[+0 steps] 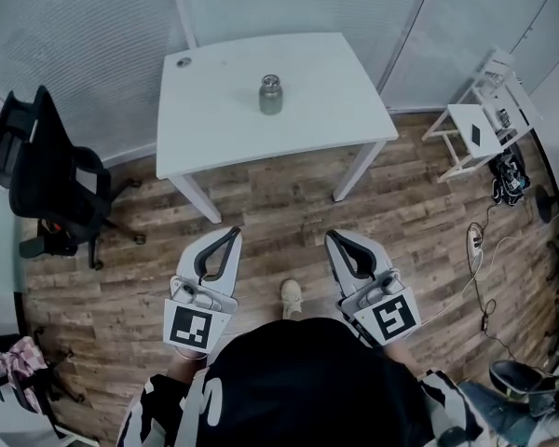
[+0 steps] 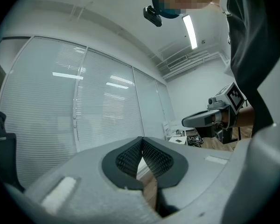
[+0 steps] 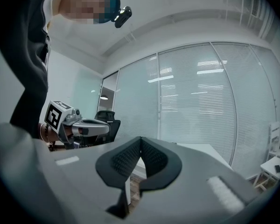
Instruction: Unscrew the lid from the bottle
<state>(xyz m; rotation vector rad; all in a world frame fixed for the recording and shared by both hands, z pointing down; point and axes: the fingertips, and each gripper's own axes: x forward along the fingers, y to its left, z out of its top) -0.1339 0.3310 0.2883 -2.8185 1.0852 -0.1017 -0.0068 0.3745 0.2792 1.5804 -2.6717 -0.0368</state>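
Covering the room, the wood floor (image 1: 419,222) carries a white table (image 1: 298,128), with a black chair (image 1: 51,180) off to its left. Short of the table, the left gripper (image 1: 234,232) and right gripper (image 1: 331,236) hang side by side, jaws pressed together and empty. The bottle (image 1: 271,99) stands upright mid-table, well apart from both, lid (image 1: 271,81) on.
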